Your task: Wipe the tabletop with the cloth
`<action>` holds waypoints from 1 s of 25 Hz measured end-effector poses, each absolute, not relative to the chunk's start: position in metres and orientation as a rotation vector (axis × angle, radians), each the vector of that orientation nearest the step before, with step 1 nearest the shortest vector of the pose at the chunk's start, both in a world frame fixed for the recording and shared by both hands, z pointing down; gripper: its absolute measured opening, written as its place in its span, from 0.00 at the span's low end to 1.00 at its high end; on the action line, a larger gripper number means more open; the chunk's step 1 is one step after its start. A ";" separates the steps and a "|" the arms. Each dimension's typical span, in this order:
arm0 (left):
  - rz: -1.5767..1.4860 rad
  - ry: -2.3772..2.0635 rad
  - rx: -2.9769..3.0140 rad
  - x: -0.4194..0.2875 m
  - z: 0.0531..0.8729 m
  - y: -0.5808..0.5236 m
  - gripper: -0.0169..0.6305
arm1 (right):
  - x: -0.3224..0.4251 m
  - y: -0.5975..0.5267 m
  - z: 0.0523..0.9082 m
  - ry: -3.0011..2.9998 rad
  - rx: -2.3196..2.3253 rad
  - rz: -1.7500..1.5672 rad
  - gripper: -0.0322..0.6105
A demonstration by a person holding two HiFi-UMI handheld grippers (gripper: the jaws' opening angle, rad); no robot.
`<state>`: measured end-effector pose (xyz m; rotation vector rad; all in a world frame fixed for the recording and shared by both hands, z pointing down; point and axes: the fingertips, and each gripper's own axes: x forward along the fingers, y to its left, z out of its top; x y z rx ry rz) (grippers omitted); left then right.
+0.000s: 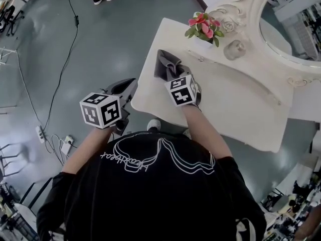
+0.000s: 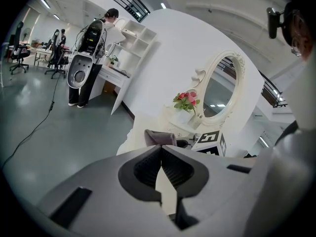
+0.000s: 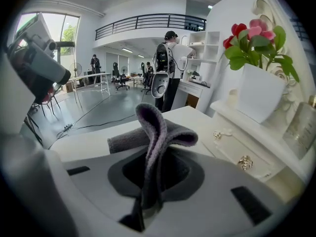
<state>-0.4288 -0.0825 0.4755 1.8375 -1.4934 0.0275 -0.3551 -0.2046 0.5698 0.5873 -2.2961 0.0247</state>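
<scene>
A dark grey cloth [image 1: 167, 65] lies bunched on the cream tabletop [image 1: 235, 109] near its left end. My right gripper [image 1: 175, 73] is shut on the cloth; in the right gripper view a fold of the cloth [image 3: 155, 132] stands up between the jaws, the rest draped on the tabletop [image 3: 94, 142]. My left gripper [image 1: 125, 88] hangs off the table's left edge over the floor, shut with nothing held. The left gripper view shows my left gripper [image 2: 161, 158] with its jaws pressed together, the cloth [image 2: 159, 138] beyond them.
A white pot of pink flowers [image 1: 204, 28] and a small glass bottle [image 1: 234, 49] stand on a raised drawer shelf at the table's back. An ornate oval mirror [image 1: 296, 19] rises behind. Cables and a power strip [image 1: 40, 132] lie on the grey floor at left. People stand far off.
</scene>
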 end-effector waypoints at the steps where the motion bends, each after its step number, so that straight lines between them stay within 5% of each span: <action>1: 0.026 -1.490 1.839 -0.428 0.475 -0.084 0.03 | -0.352 -0.206 0.570 -2.293 0.593 0.029 0.12; 25: 0.063 -1.451 1.861 -0.375 0.470 -0.103 0.03 | -0.263 -0.228 0.570 -2.258 0.692 0.063 0.12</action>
